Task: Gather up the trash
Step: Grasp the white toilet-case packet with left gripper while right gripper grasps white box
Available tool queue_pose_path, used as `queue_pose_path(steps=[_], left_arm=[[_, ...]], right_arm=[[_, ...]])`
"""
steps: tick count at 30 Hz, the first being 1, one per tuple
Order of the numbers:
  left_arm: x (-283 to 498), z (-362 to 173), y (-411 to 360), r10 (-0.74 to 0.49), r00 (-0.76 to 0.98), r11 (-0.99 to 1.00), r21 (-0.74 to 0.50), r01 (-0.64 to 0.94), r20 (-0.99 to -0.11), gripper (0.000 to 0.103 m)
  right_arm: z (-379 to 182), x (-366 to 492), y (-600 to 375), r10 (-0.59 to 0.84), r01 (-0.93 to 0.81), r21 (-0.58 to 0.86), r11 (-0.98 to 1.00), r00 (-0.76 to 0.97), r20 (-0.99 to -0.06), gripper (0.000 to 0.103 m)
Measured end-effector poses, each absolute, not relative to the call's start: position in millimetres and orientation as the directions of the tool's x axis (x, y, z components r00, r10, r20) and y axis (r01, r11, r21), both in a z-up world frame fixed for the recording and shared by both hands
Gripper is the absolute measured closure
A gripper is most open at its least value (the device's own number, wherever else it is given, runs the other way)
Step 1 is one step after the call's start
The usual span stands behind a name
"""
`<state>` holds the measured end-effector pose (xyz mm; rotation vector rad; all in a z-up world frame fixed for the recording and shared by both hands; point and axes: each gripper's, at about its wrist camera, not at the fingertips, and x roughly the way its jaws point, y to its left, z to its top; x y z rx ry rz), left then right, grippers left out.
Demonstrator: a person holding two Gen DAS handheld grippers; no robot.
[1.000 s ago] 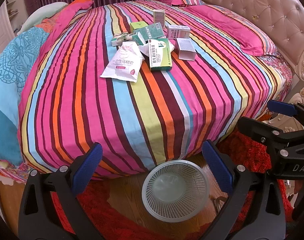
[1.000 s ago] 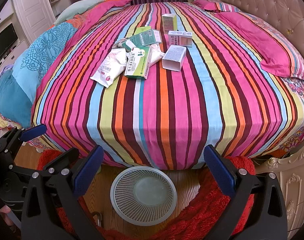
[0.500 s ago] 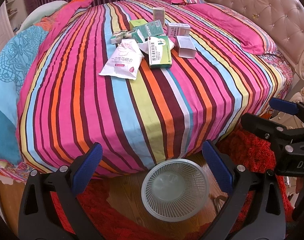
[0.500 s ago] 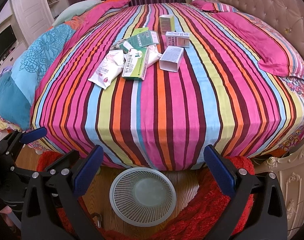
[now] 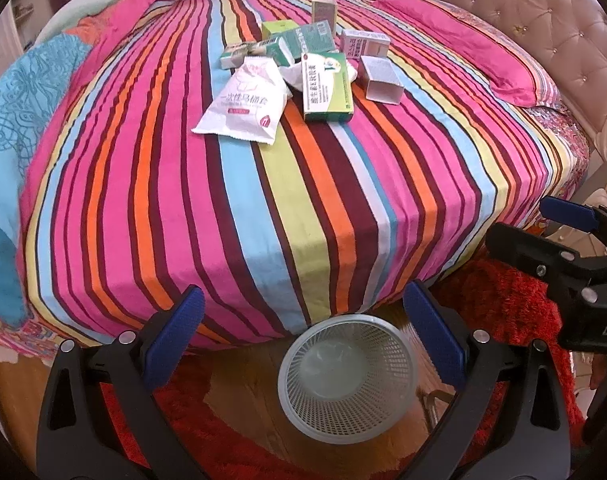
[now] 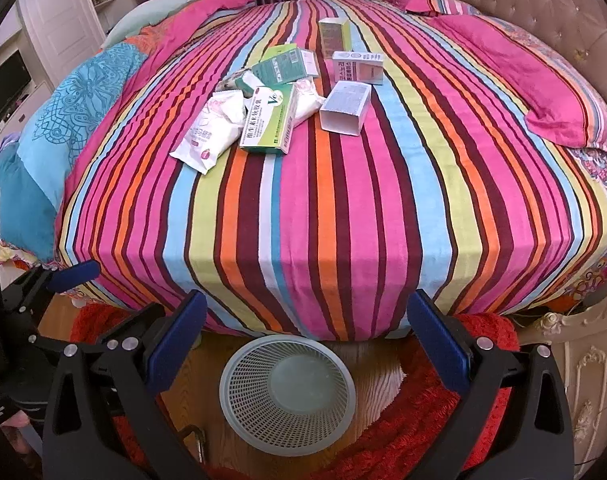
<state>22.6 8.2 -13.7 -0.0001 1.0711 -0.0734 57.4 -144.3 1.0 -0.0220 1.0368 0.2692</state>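
My left gripper (image 5: 299, 332) and right gripper (image 6: 307, 332) gape empty; at 12 o'clock, overlapping cartons half-hide the crumpled white pouch (image 6: 307, 102) on the striped bed (image 6: 343, 208).

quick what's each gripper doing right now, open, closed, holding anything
Left gripper: open, holding nothing, above the mesh basket.
Right gripper: open, holding nothing.

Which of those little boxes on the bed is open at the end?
The silver-grey box, at the right edge of the pile beside the green and white box. Its near end gapes open and looks hollow; the other cartons look closed.
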Motion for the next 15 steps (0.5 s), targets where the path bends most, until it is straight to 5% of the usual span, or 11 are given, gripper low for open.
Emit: queue_pose_path(steps=[15], left_arm=[[111,-20,38,-0.027,0.578,0.996,0.029,0.087,-0.815,0.006]], right_arm=[[5,149,-150,0.209,-0.216,0.102,0.971,0.559,-0.802,0.007]])
